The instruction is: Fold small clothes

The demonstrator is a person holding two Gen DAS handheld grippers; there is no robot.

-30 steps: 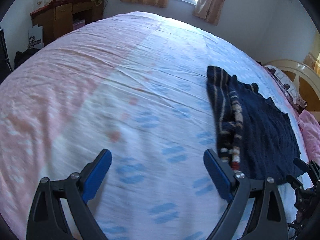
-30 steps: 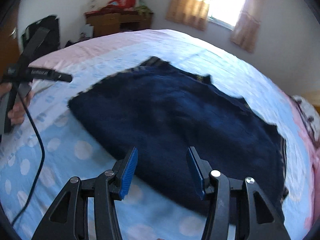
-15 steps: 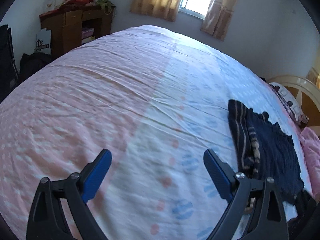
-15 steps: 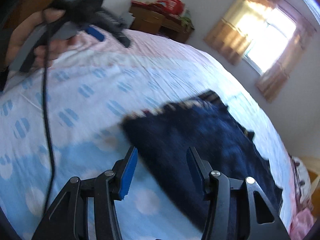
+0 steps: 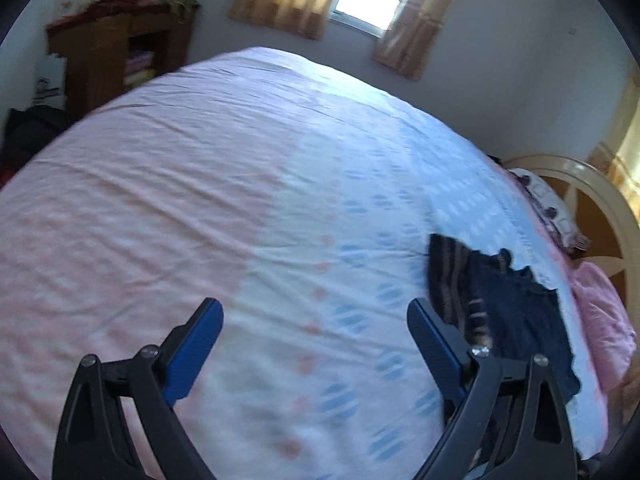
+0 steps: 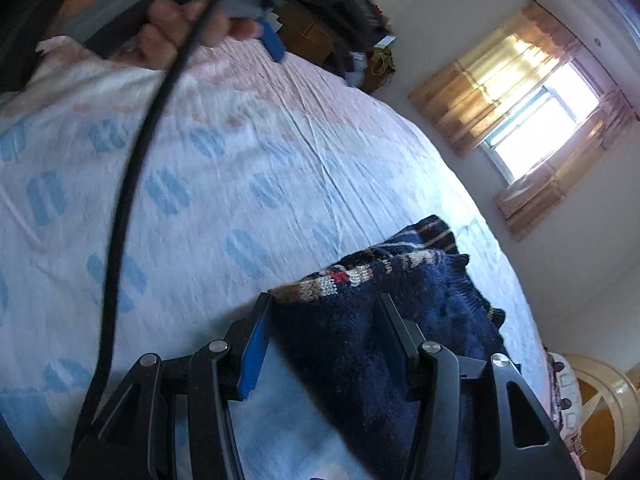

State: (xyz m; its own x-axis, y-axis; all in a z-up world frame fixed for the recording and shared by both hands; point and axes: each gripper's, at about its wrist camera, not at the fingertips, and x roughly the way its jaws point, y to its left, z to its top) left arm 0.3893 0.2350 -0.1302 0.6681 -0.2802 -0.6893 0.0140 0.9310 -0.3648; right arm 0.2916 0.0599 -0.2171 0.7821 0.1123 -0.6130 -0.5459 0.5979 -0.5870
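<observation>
A small navy knitted garment (image 6: 400, 320) with a striped, patterned edge lies folded on the bed. It also shows at the right in the left wrist view (image 5: 512, 300). My right gripper (image 6: 324, 312) is open, held low over the garment's near edge, with the knit between its fingers. My left gripper (image 5: 316, 320) is open wide and empty, above bare sheet to the left of the garment. The hand holding the left gripper (image 6: 180, 28) shows at the top left of the right wrist view.
The bed sheet (image 5: 200, 200) is pink on the left and pale blue with dashes on the right. A wooden shelf (image 5: 116, 52) stands beyond the bed. The headboard (image 5: 592, 200) and pillows (image 5: 548, 208) are at the right. A black cable (image 6: 132, 184) hangs across.
My left gripper has pulled back and left, away from the garment. My right gripper has tilted and swung toward the garment's patterned edge, which now lies between its fingers.
</observation>
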